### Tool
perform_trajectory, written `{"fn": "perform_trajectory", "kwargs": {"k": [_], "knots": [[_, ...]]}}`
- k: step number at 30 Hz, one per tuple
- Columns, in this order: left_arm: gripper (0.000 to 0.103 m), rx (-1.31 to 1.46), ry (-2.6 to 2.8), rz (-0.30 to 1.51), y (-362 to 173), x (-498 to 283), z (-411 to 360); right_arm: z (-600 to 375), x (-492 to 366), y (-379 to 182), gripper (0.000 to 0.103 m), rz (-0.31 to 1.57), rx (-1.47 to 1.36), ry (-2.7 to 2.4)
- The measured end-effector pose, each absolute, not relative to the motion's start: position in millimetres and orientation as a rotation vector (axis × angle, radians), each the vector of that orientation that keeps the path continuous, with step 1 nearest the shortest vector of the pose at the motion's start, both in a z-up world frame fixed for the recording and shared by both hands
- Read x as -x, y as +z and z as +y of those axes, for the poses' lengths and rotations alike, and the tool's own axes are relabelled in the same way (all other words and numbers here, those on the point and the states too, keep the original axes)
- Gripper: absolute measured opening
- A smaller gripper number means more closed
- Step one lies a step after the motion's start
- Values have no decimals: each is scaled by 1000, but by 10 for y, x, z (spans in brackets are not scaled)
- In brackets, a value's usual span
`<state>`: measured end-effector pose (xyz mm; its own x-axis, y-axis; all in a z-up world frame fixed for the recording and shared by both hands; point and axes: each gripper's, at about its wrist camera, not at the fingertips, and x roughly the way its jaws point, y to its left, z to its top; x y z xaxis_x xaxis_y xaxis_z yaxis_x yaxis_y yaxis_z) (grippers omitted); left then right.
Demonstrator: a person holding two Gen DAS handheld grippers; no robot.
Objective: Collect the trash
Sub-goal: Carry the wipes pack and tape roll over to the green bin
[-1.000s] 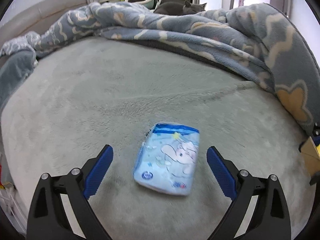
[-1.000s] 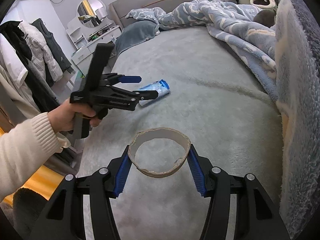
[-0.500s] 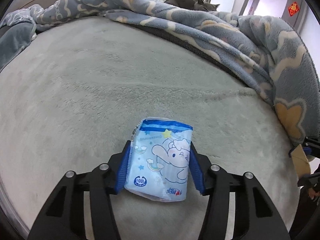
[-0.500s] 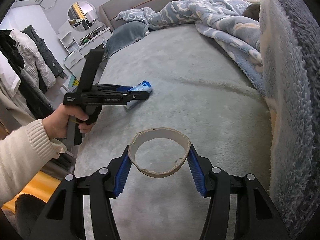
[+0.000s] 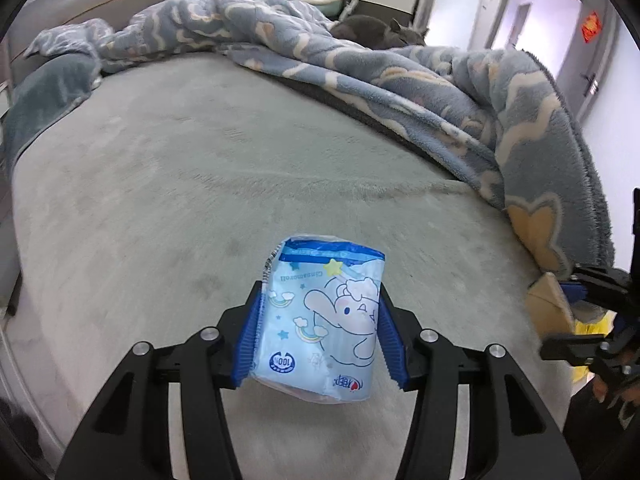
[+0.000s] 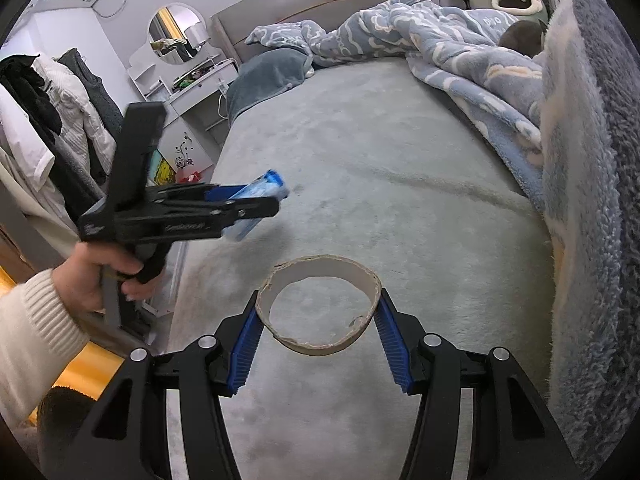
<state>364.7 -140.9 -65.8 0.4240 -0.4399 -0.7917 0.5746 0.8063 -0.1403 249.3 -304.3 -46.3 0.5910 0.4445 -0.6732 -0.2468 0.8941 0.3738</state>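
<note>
The left gripper (image 5: 320, 332) grips a blue tissue pack (image 5: 326, 320), its blue pads pressing on the pack's two long sides; the jaws closed onto the pack within the last second and stand at a medium width. The pack sits between the fingers, with its far end projecting past the fingertips and its near end reaching back toward the gripper body. Its long axis runs along the line of the fingers, pointing away from the camera, and the printed cartoon face is turned up toward the lens. In the right wrist view the pack (image 6: 260, 196) is clear of the bed (image 6: 380, 160), held in the air near the bed's left edge, with its free end pointing toward the middle of the mattress. The left hand (image 6: 100, 276), in a cream knitted sleeve (image 6: 32, 340), holds the handle of that gripper (image 6: 244, 204). The right gripper (image 6: 318, 332) grips a cardboard ring (image 6: 320, 304) across its width, one pad on each side, jaws at a medium width. The ring's open hole faces the camera and the bed surface shows through it. The ring hangs above the bed's near edge. A patterned blanket (image 5: 400, 80) lies bunched along the far and right edges of the bed, and a grey cat (image 5: 376, 32) lies beyond it
</note>
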Motion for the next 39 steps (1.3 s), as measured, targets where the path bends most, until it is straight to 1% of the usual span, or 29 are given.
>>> {"fn": "perform_trajectory", "kwargs": {"k": [4,9,12,17,22,30,39], "knots": [[55,-107,-584,920,-545,-3340,-1258,-2920,-2443,-455,56,849,-231,417],[55,-153,-522,910,-551,-2896,-1162,-2838,-2327,-504,56,848,-225,400],[55,-89,-490,894,-535,-2622,-1049,-2788,-2244,-546,56,866,-256,404],[55,-47,-413,840,-364,-2203,-913,-2579,-2091,-478,56,854,-172,415],[55,-4,-364,812,-266,-1840,-758,-2457,-1966,-462,56,846,-159,424],[55,62,-288,800,-343,-1428,-369,-2243,-1662,-395,56,824,-172,449],[55,112,-217,801,-407,-1219,134,-1888,-1416,-414,56,846,-151,474]]}}
